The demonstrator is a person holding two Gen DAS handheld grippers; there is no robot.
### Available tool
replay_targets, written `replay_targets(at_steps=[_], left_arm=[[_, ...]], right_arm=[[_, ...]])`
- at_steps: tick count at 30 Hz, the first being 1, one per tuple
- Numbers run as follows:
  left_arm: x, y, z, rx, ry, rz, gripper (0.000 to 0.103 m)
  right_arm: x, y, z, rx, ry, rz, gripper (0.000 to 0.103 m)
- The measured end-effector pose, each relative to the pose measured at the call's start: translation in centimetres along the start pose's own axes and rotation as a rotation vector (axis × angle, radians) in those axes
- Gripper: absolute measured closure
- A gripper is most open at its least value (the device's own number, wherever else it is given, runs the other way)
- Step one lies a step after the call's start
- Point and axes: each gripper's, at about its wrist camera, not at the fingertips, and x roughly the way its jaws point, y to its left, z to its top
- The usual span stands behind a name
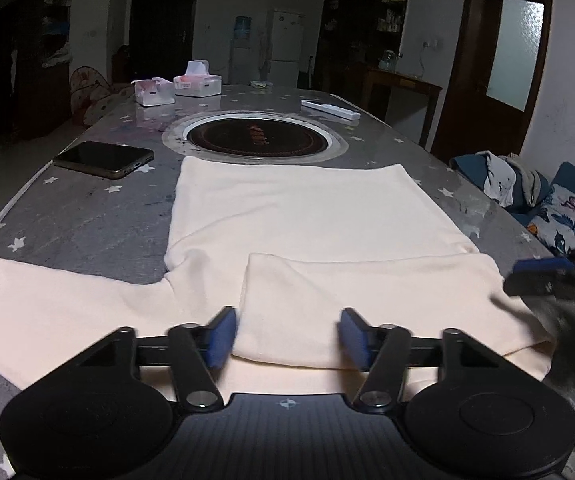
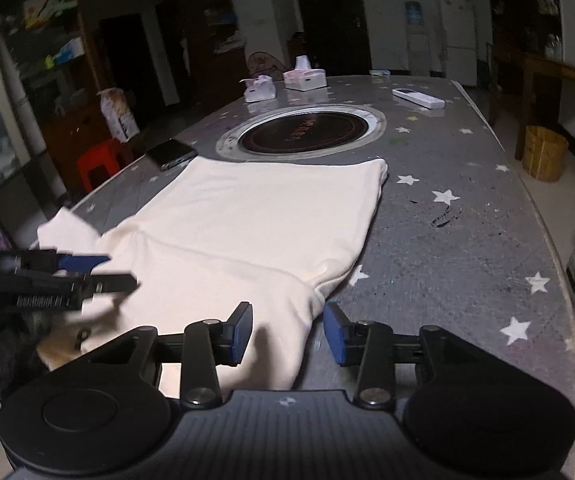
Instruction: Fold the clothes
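Note:
A cream long-sleeved shirt (image 1: 307, 216) lies flat on the grey star-patterned table (image 1: 87, 220). One sleeve is folded across the chest (image 1: 367, 292); the other stretches out to the left (image 1: 47, 300). My left gripper (image 1: 287, 338) is open just above the folded sleeve, holding nothing. My right gripper (image 2: 289, 334) is open over the shirt's near right edge (image 2: 279, 320), empty. The shirt also shows in the right wrist view (image 2: 255, 220). The right gripper appears at the right edge of the left wrist view (image 1: 547, 276); the left gripper appears at the left of the right wrist view (image 2: 67, 276).
A round inset cooktop (image 1: 257, 140) sits behind the shirt. A phone (image 1: 103, 159) lies at the left, tissue boxes (image 1: 197, 82) and a white remote (image 1: 330, 109) at the far end. A sofa with clothes (image 1: 527, 192) stands to the right, a red stool (image 2: 101, 160) to the left.

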Motion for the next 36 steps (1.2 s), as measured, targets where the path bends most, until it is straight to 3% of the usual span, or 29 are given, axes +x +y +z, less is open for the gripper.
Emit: replay_targets(at_steps=[5, 8, 14, 23, 28, 33, 36], left_arm=[[-0.5, 0.8, 0.4, -0.048, -0.006, 0.016, 0.091], [-1.5, 0.7, 1.1, -0.050, -0.038, 0.004, 0.098], [-4.2, 0.0, 2.8, -0.047, -0.123, -0.035, 0.099], [-7.5, -0.2, 4.4, -0.053, -0.199, -0.088, 0.100], [-6.9, 0.6, 2.8, -0.043, -0.139, -0.066, 0.100], [-5.0, 1.5, 1.1, -0.037, -0.034, -0.017, 0.093], [-5.0, 1.7, 1.1, -0.041, -0.044, -0.003, 0.092]], right_arm=[[-0.6, 0.9, -0.6, -0.036, -0.006, -0.001, 0.062], [-1.0, 2.0, -1.1, -0.086, -0.010, 0.005, 0.058], [-0.9, 4.4, -2.6, -0.251, 0.010, -0.030, 0.049], [-1.8, 3.8, -3.8, -0.228, 0.015, -0.116, 0.043], [-2.9, 3.3, -3.9, -0.191, 0.005, -0.142, 0.042], [-4.4, 2.5, -3.1, -0.135, -0.014, -0.082, 0.044], [-4.8, 2.2, -1.9, -0.122, -0.046, -0.070, 0.050]])
